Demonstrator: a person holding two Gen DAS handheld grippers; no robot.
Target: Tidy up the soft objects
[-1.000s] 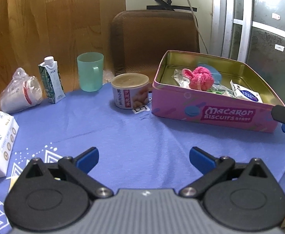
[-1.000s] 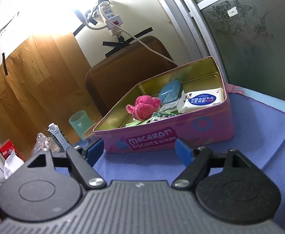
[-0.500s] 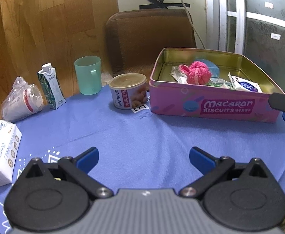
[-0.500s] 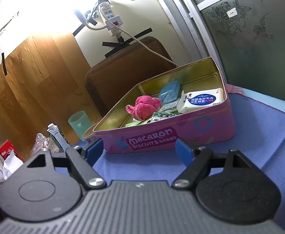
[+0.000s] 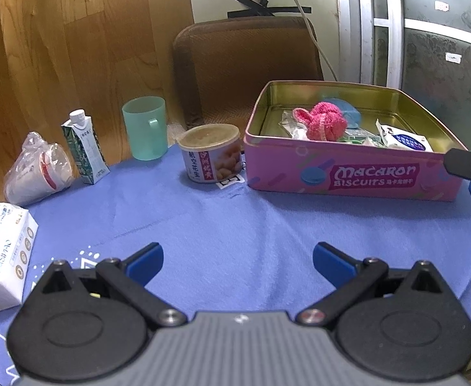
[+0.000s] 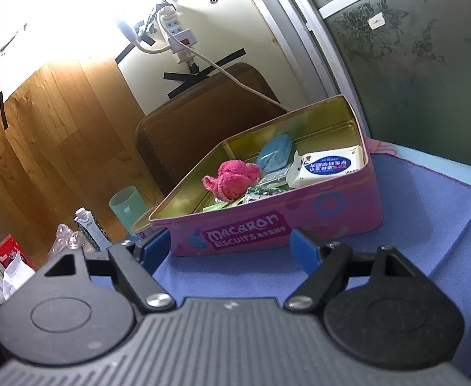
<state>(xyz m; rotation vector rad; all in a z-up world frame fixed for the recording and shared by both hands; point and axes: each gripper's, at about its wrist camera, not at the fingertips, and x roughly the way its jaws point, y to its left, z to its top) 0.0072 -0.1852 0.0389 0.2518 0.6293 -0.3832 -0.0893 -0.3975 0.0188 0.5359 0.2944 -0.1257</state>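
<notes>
A pink biscuit tin [image 5: 348,178] stands open on the blue tablecloth; it also shows in the right wrist view [image 6: 300,225]. Inside lie a pink knitted soft item [image 5: 324,122] [image 6: 234,180], a blue pouch [image 6: 274,152], a white tissue pack [image 5: 402,140] [image 6: 328,165] and some small packets. My left gripper [image 5: 237,262] is open and empty, low over the cloth, well in front of the tin. My right gripper [image 6: 230,249] is open and empty, just short of the tin's front wall; one of its fingers [image 5: 470,165] shows at the right edge of the left wrist view.
Left of the tin stand a food can [image 5: 211,152], a green cup [image 5: 145,127], a small milk carton [image 5: 86,151], a bag of cups [image 5: 37,170] and a white tissue pack [image 5: 0,254]. A brown chair back [image 5: 245,64] stands behind the table.
The left gripper has drawn back and tilted up a little, so the tin and can look slightly farther. The right gripper has barely moved. Both stay open.
</notes>
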